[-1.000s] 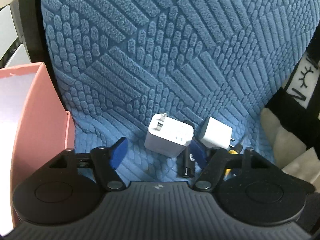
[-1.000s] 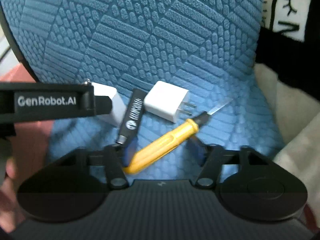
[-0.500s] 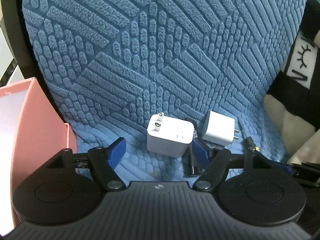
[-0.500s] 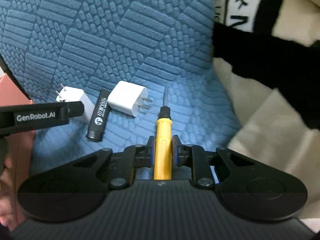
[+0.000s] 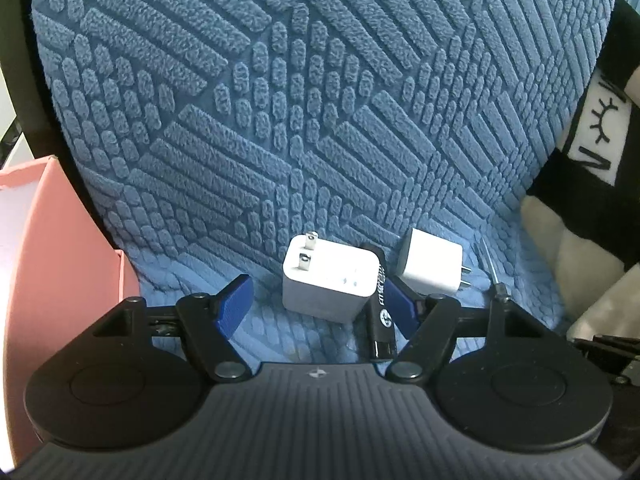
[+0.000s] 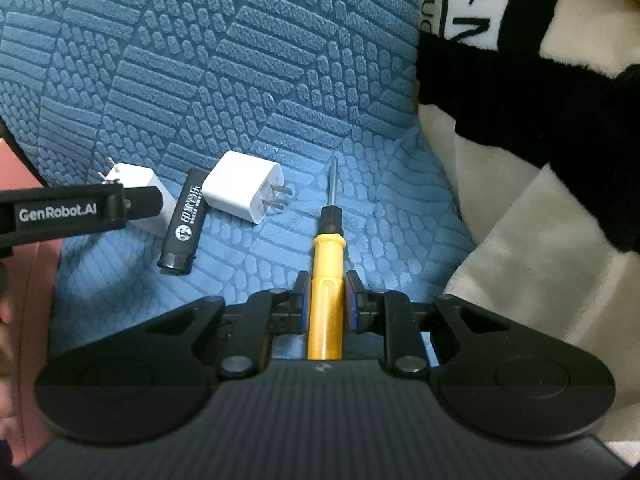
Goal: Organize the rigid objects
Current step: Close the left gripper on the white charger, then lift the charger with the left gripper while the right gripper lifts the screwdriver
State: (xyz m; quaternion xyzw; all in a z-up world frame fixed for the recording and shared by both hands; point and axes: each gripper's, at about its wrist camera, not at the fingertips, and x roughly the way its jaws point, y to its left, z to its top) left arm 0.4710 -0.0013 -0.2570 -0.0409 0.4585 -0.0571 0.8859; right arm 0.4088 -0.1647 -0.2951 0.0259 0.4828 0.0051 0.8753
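On the blue textured cushion lie two white plug adapters, a black lighter and a yellow-handled screwdriver. My right gripper is shut on the yellow screwdriver, its shaft pointing away. Left of it sit the small adapter, the lighter and the larger adapter, partly hidden behind the left gripper's arm. In the left wrist view my left gripper stands open around the larger adapter, its pads not touching it. The lighter lies against the right fingertip; the small adapter is beyond.
A pink box stands at the cushion's left edge. A cream and black printed blanket is bunched along the right side. The screwdriver's metal tip shows right of the small adapter. A hand shows at the far left.
My right gripper closed on the yellow screwdriver, which turned from lying diagonal to pointing straight ahead. The left gripper shifted slightly, staying open around the larger adapter.
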